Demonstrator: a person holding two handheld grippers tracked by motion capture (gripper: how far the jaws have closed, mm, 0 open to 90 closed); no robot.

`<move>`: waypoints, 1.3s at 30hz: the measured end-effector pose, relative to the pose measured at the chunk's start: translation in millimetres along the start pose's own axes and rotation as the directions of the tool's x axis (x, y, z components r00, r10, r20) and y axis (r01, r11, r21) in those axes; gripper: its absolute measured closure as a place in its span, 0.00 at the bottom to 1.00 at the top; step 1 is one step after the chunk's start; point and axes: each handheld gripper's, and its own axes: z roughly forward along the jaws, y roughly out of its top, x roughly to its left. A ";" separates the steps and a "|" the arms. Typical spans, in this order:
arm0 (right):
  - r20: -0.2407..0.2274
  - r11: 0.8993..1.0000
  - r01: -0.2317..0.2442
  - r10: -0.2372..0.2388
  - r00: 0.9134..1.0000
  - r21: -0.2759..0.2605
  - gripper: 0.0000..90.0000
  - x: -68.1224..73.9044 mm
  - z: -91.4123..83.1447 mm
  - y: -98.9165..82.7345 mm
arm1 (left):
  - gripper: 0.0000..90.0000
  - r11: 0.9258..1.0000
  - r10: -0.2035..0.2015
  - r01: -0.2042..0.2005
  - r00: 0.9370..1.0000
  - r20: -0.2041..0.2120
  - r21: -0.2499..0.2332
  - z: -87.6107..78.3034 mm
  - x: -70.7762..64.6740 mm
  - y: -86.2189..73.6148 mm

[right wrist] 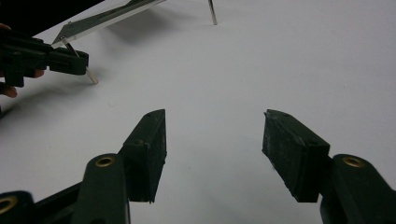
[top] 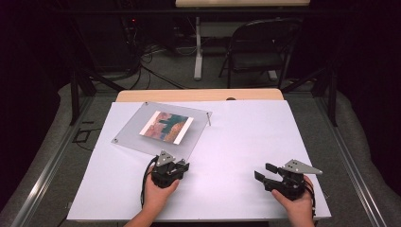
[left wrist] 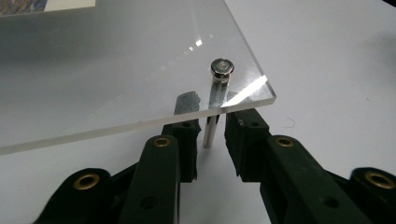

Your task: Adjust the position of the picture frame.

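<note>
The clear acrylic panel (top: 161, 128) is raised on metal legs at the table's (top: 236, 142) far left. Its near-corner leg (left wrist: 211, 126) is flanked, untouched, by the left gripper (left wrist: 211, 137). The right gripper (right wrist: 212, 154) is held wide open, empty, over bare tabletop.

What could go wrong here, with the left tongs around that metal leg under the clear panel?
The left tongs straddle the metal leg, with a slight gap on each side. Closing off-center could push the leg sideways and shift the clear panel. Pulling on it could tilt the panel and slide the picture. The right tongs hang open, well away, so nothing steadies the panel.
</note>
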 end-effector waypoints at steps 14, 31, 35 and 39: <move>-0.008 1.000 -0.003 0.003 1.000 -0.003 0.44 -0.1 0.8 -0.2 | 0.93 1.000 -0.010 0.010 1.000 -0.001 0.028 7.6 -0.5 1.8; -0.020 0.999 0.036 -0.035 0.999 0.021 0.47 7.8 11.2 8.1 | 0.95 0.999 -0.033 0.033 0.999 0.024 0.027 -6.2 4.1 2.8; -0.028 0.998 0.056 -0.055 0.998 0.025 0.50 12.5 18.9 15.1 | 0.95 0.999 -0.045 0.044 0.999 0.017 0.029 -19.7 8.6 0.2; -0.056 0.998 0.054 -0.053 0.997 0.014 0.52 16.0 30.3 26.0 | 0.95 0.997 -0.071 0.071 0.997 0.005 0.017 -34.7 13.5 -3.9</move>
